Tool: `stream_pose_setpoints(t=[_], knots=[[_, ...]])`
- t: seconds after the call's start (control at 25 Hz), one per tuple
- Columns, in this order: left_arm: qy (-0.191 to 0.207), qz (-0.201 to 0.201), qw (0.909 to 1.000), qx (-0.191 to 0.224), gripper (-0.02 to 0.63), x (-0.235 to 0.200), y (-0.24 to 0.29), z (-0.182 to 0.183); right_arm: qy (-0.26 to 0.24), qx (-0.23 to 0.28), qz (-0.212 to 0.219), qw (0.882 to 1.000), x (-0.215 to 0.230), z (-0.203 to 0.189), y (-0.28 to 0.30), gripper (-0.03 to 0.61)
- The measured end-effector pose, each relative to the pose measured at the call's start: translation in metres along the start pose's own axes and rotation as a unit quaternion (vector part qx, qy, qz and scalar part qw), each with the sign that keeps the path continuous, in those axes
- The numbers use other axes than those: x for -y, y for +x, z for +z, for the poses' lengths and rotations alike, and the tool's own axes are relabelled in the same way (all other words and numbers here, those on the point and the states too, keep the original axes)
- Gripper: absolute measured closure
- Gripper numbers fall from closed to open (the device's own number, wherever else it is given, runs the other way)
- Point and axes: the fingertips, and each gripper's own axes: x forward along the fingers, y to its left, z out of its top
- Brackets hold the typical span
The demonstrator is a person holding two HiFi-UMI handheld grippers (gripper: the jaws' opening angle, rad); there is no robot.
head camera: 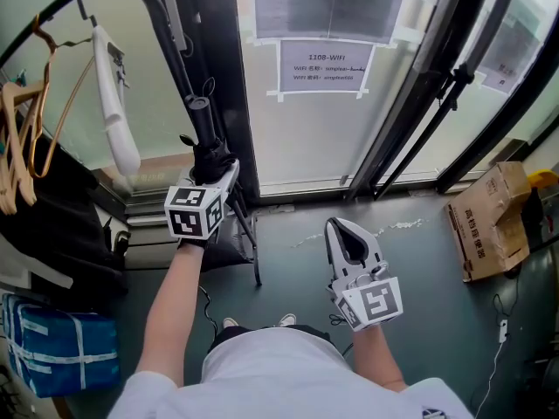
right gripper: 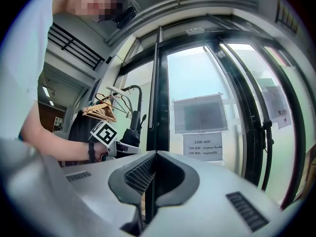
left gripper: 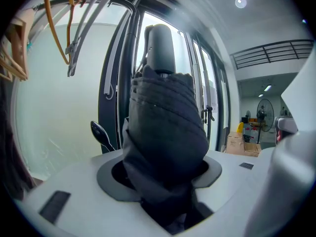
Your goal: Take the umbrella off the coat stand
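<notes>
The folded black umbrella (left gripper: pixel 165 132) stands upright, clamped between the left gripper's (head camera: pixel 220 173) fingers, plain in its own view. Head view adds the coat stand (head camera: pixel 166 20) arching leftward, door frame (head camera: pixel 217 42) just behind. Right gripper's (right gripper: pixel 150 179) fingers meet, empty.

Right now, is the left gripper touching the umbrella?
Touching. The left gripper view shows the left gripper clamped on the umbrella, jaws pressing its folded dark fabric.
</notes>
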Motion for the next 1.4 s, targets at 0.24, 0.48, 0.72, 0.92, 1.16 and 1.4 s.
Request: stream_pose_setpoints(t=[0.24, 0.48, 0.72, 0.92, 1.16, 1.4], knots=[[0.007, 0.001, 0.9999, 0.008, 0.36, 0.004, -0.001, 0.009, 0.001, 0.0, -0.003, 1.0, 0.004, -0.001, -0.005, 0.56], [0.012, 0.002, 0.9999, 0.012, 0.36, 0.006, -0.005, 0.015, 0.003, 0.001, -0.002, 1.0, 0.003, -0.001, -0.008, 0.56], [0.018, 0.004, 0.9997, 0.017, 0.36, 0.005, -0.008, 0.026, 0.009, 0.002, -0.001, 1.0, 0.002, -0.003, -0.01, 0.56], [0.024, 0.001, 0.9995, 0.019, 0.36, 0.009, -0.008, 0.032, 0.012, 0.003, -0.005, 1.0, 0.004, -0.005, -0.016, 0.56], [0.026, 0.005, 0.9995, 0.018, 0.36, 0.011, -0.004, 0.038, 0.014, 0.003, -0.014, 1.0, 0.007, -0.006, -0.022, 0.56], [0.015, 0.006, 0.9997, 0.019, 0.36, 0.007, 0.0, 0.05, 0.013, 0.0, -0.018, 1.0, 0.005, -0.007, -0.028, 0.56]])
